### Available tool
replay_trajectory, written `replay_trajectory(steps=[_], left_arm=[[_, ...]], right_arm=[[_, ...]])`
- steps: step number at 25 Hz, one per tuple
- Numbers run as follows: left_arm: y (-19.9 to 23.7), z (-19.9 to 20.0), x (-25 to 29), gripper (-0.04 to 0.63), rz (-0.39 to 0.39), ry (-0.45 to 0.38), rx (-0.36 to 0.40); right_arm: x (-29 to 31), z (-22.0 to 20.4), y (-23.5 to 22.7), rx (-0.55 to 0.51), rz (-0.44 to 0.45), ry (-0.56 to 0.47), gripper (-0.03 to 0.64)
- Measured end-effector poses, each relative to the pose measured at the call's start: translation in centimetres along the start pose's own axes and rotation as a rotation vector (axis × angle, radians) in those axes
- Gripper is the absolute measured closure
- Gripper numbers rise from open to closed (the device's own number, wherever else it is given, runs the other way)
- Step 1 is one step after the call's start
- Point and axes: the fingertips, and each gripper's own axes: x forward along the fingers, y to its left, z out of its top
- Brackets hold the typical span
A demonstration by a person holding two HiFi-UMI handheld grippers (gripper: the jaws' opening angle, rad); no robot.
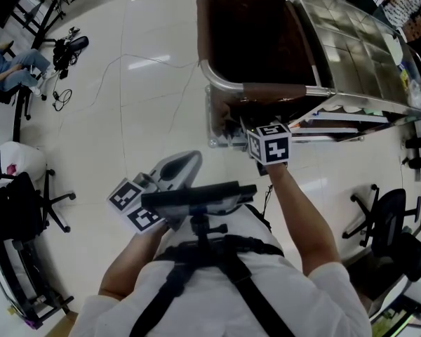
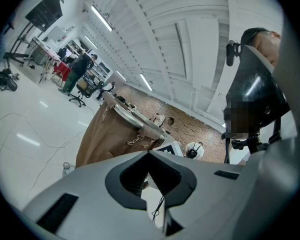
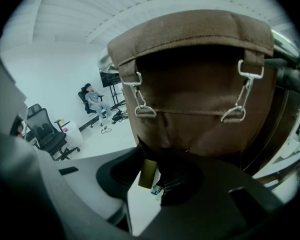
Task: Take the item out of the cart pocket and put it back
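The cart (image 1: 217, 76) has a metal rail from which a brown fabric pocket (image 3: 190, 84) hangs on two clips. In the head view my right gripper (image 1: 258, 133) reaches in just under that rail, its marker cube (image 1: 270, 144) behind it. In the right gripper view the right gripper (image 3: 149, 159) is close below the pocket, and a small flat olive item (image 3: 149, 173) stands upright between its jaws, which look closed on it. My left gripper (image 1: 184, 163) stays back near my waist; in its own view the left gripper (image 2: 149, 153) has its jaws together with nothing in them.
The cart's metal shelf (image 1: 351, 34) runs off to the right. Office chairs (image 1: 28, 202) stand at the left and a black chair (image 1: 386, 216) at the right. A thin cable (image 1: 161, 83) crosses the floor. A seated person (image 1: 10, 65) is at the far left.
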Motion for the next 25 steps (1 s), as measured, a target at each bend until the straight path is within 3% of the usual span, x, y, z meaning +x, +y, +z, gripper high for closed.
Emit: replay_trajectory(steps=[5, 12, 16, 25], left_arm=[[-0.2, 0.0, 0.0, 0.603, -0.007, 0.001, 0.001], [-1.3, 0.3, 0.1, 0.603, -0.085, -0.032, -0.008], [-0.7, -0.2, 0.3, 0.603, -0.033, 0.012, -0.003], [-1.0, -0.5, 0.7, 0.603, -0.049, 0.022, -0.007]], right_arm=[[-0.7, 0.5, 0.1, 0.004, 0.0, -0.025, 0.506], [-1.8, 1.1, 0.3, 0.013, -0.003, -0.061, 0.505], [-2.5, 1.1, 0.1, 0.017, -0.012, -0.071, 0.506], [-4.0, 1.0, -0.4, 0.018, -0.035, -0.094, 0.506]])
